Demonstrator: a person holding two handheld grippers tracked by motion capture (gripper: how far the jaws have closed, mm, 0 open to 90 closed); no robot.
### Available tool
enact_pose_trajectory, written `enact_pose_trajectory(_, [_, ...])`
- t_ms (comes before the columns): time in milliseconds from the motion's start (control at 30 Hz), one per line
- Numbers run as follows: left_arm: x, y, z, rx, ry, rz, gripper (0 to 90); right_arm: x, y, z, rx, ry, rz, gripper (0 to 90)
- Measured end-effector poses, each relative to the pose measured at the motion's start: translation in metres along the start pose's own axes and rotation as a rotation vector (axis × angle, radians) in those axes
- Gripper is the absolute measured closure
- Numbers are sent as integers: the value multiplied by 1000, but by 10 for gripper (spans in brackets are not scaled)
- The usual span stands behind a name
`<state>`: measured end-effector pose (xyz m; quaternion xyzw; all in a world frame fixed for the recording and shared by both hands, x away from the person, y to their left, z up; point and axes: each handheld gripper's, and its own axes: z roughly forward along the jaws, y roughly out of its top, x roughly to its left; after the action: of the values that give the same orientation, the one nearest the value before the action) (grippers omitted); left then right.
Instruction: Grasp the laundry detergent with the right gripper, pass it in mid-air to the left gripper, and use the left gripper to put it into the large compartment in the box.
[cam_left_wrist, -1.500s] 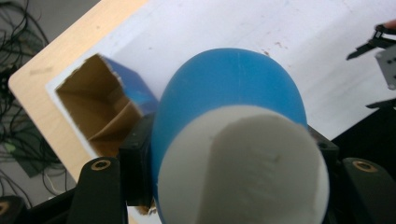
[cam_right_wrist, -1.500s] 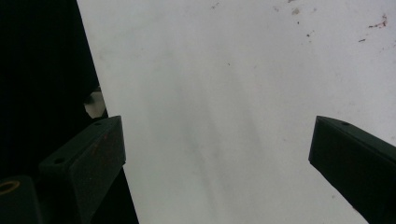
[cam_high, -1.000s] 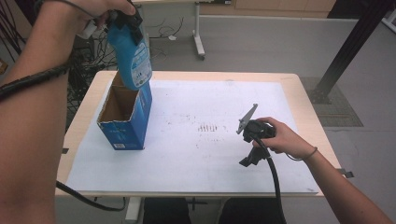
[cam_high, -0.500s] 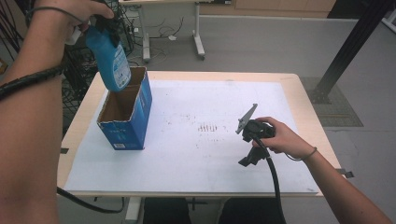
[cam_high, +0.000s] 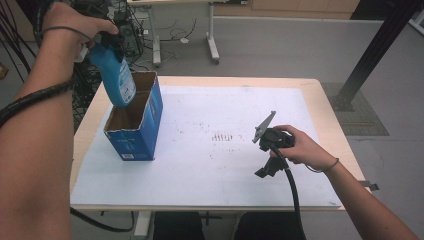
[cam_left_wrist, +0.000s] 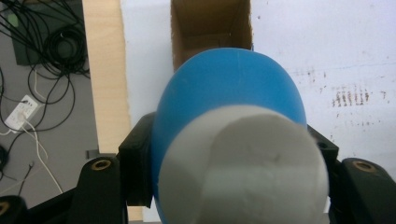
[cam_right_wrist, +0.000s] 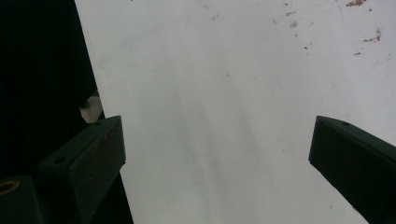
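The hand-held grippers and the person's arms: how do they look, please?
Each hand-held gripper has two flat black jaws with brass-coloured screw holes. The right hand-held gripper carries a grey three-cornered plate and trails a black cable. Both forearms are without sleeves; a thin dark band circles the right wrist.

No readable text anywhere. Blue bottle: pale label patch on side, print blurred, illegible. Blue cardboard box: small white label low on front face, faint white print on side, too small to read. White table sheet: brown smudges, no lettering.
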<state>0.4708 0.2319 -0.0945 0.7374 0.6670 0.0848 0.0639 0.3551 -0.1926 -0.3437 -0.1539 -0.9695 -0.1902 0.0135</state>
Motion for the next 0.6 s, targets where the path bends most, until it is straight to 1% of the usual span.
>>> enact_pose_trajectory(133, [-1,-1,9,15,5,0,374,0,-1,0,-1,-4,1,38])
enact_pose_trajectory(233, [-1,-2,18,27,-1,-1,374,0,-1,1,-4,-5,2,38])
enact_pose_trajectory(267, [-2,-3,25,35,-6,-1,374,0,-1,1,-4,-3,-1,38])
enact_pose_trajectory(300, [-2,-3,25,35,-6,-1,375,0,0,2,-4,-3,3,38])
enact_pose_trajectory(367, [-2,-4,32,42,-6,-2,375,0,0,2,-4,-1,-2,38])
enact_pose_trajectory(400, [-3,-5,40,56,-4,2,374,1,0,3,-3,-4,-3,38])
enact_pose_trajectory(433, [-3,-5,40,56,-4,2,375,1,0,3,-3,-4,-3,38])
enact_pose_trajectory(567, [-3,-7,54,73,-11,1,375,0,1,3,-5,-3,-6,38])
enact_pose_trajectory(600, [-3,-8,60,80,-16,-1,374,0,0,3,-4,-2,-3,38])
